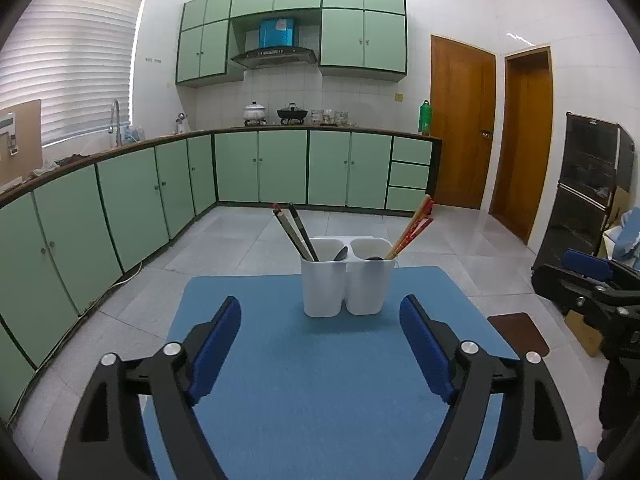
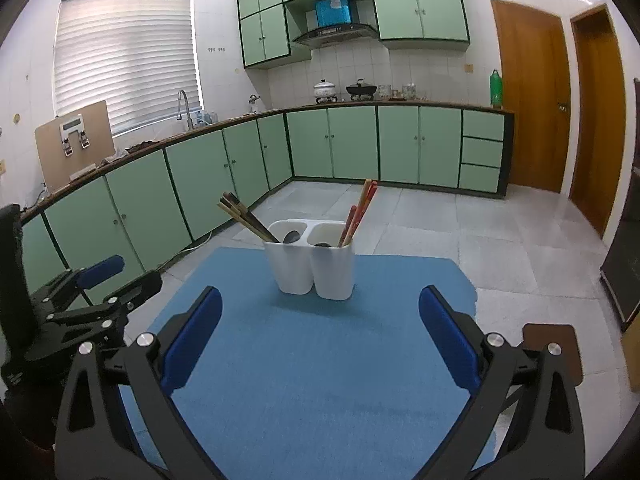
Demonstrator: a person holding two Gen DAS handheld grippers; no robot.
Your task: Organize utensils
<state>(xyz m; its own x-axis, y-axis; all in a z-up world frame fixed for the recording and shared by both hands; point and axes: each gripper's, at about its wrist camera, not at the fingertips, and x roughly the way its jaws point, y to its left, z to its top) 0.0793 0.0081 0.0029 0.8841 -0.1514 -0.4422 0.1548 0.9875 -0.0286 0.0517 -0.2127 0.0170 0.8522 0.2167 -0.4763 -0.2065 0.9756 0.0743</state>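
Left tool [image 1: 320, 344] and right tool [image 2: 320, 332] both gape wide with nothing between the pads. White two-cup holder [image 1: 346, 284] stands upright at 12 o'clock on the blue tabletop [image 1: 312, 400]. Dark chopsticks [image 1: 294, 232] lean toward 11 from its left cup, red chopsticks [image 1: 414, 224] toward 1 from its right.

No text, label, brand or number can be read anywhere in either view. The blue panel [image 1: 277, 33] above the range hood [image 1: 274, 57] on the far wall carries pale marks — too small and blurred to make out — and the green bottle [image 1: 425, 117] at the far right end of the surface shows no legible label.
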